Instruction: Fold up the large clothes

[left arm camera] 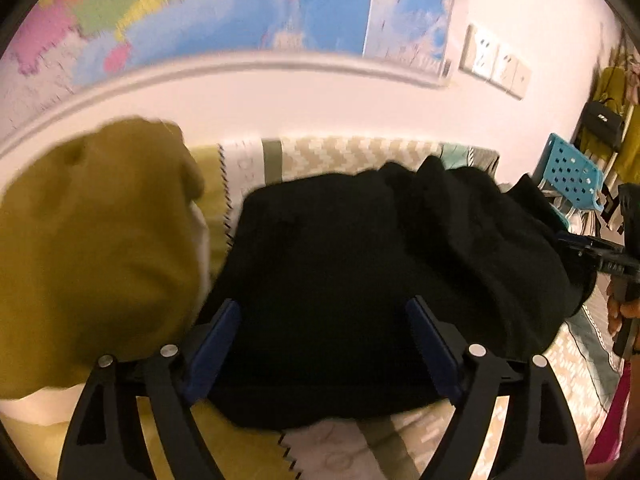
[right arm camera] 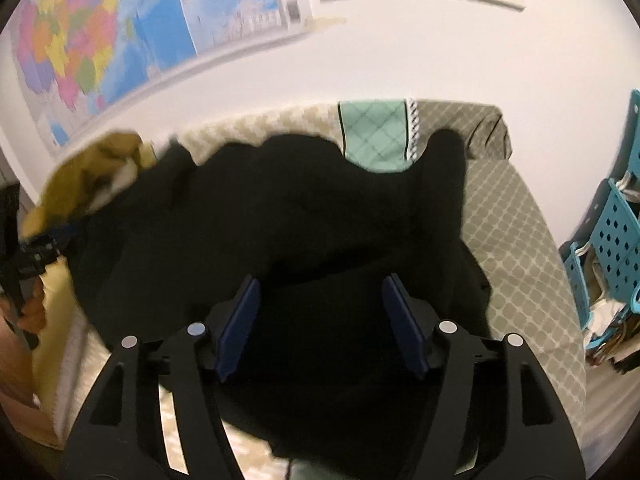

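Note:
A large black garment [left arm camera: 360, 240] lies bunched on the patterned bed cover [left arm camera: 352, 152]. In the left wrist view my left gripper [left arm camera: 323, 304] hangs over its near edge, jaws wide apart, the blue pads [left arm camera: 216, 340] clear of the cloth. My right gripper [right arm camera: 321, 280] is open too, above the same black garment [right arm camera: 280, 208], with nothing pinched between its fingers. Each gripper shows at the edge of the other's view: the right gripper [left arm camera: 600, 256] at the garment's right side, the left gripper [right arm camera: 36, 252] at its left.
A mustard-yellow garment [left arm camera: 92, 232] is heaped on the bed to the left of the black one. A wall with a coloured map [left arm camera: 200, 12] and sockets [left arm camera: 496, 64] stands behind the bed. Turquoise perforated baskets [right arm camera: 612, 232] sit off the bed's right side.

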`<state>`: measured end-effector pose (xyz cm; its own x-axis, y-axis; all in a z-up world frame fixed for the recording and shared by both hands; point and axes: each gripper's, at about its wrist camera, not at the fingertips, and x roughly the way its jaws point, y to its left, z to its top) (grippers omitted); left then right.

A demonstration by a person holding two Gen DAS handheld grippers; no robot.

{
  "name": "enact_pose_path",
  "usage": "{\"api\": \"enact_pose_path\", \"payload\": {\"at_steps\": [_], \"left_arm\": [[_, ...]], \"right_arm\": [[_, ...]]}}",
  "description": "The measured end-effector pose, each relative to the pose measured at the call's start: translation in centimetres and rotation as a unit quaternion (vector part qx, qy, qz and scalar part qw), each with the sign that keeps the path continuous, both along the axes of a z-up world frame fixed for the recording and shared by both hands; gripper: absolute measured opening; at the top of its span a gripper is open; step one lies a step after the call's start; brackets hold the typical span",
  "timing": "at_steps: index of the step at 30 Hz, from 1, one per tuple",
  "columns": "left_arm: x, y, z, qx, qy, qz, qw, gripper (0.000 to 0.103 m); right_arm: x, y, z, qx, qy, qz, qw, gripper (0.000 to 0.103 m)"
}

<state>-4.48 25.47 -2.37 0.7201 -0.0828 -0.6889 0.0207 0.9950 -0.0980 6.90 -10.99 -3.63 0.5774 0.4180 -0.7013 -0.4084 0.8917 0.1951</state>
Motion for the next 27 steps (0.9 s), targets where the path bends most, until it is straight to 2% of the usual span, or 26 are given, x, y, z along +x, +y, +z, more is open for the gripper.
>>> {"api": "enact_pose_path", "payload": {"at_steps": [1, 3, 6, 9, 12, 14, 16, 17, 18, 19, 20, 21, 22, 24, 25, 27], "left_arm": [[-0.6, 0.1, 0.3, -0.002, -0.003, 0.002, 1.0, 0.083], [-2.5, 1.0, 0.9, -0.01, -0.009, 0.013, 0.9998, 0.083], [-4.7, 2.3, 0.7, -0.023, -0.008, 0.026, 0.9994, 0.092], [-5.1, 2.8, -0.6, -0.015, 0.016, 0.038, 0.9991, 0.093], [-4.1, 3.2, -2.6, -0.046, 0.048, 0.036, 0.9972, 0.093], [-2.8, 2.9, -3.4, -0.065, 0.057, 0.025, 0.9959, 0.093], [-1.7, 2.1, -3.6, -0.065, 0.052, 0.018, 0.9964, 0.093], [-0.8, 1.6, -3.6, -0.061, 0.046, 0.017, 0.9969, 0.093], [-0.4, 1.4, -3.4, -0.063, 0.041, 0.016, 0.997, 0.092], [0.1, 1.2, -3.3, -0.074, 0.035, 0.009, 0.9966, 0.083], [0.2, 1.1, -3.2, -0.088, 0.035, 0.0, 0.9955, 0.073], [0.5, 1.0, -3.2, -0.106, 0.04, -0.008, 0.9935, 0.048], [0.7, 0.6, -3.1, -0.117, 0.047, -0.009, 0.992, 0.029], [0.5, -0.6, -2.3, -0.089, 0.047, -0.006, 0.9949, 0.013], [0.0, -1.0, -1.6, -0.09, 0.048, -0.011, 0.9947, 0.01], [-1.2, -1.0, 0.0, -0.116, 0.034, -0.028, 0.9922, 0.008]], "right_arm": [[-0.5, -0.6, 0.5, 0.013, -0.004, -0.002, 1.0, 0.066], [-1.8, -2.4, 1.3, 0.037, -0.009, -0.014, 0.999, 0.079], [-4.0, -6.1, 1.4, 0.078, 0.005, -0.043, 0.996, 0.09], [-4.9, -8.3, -0.4, 0.102, 0.04, -0.058, 0.992, 0.092], [-5.1, -8.9, -2.8, 0.125, 0.081, -0.056, 0.987, 0.094], [-4.8, -8.0, -3.9, 0.133, 0.089, -0.043, 0.986, 0.094], [-4.3, -6.8, -4.2, 0.127, 0.077, -0.038, 0.988, 0.096], [-4.0, -6.2, -4.1, 0.124, 0.067, -0.032, 0.99, 0.091], [-3.7, -5.6, -4.1, 0.124, 0.061, -0.022, 0.99, 0.081], [-3.3, -4.9, -4.1, 0.12, 0.056, -0.019, 0.991, 0.079], [-3.0, -4.5, -4.0, 0.117, 0.05, -0.016, 0.992, 0.061], [-2.9, -4.5, -3.8, 0.12, 0.047, -0.012, 0.992, 0.034], [-2.7, -4.9, -3.2, 0.134, 0.044, -0.013, 0.99, 0.029], [-2.9, -5.8, -2.1, 0.159, 0.039, -0.005, 0.987, 0.021], [-3.4, -6.1, -0.6, 0.162, 0.024, 0.001, 0.986, 0.02], [-4.2, -6.6, 1.3, 0.171, 0.008, 0.008, 0.985, 0.019]]}}
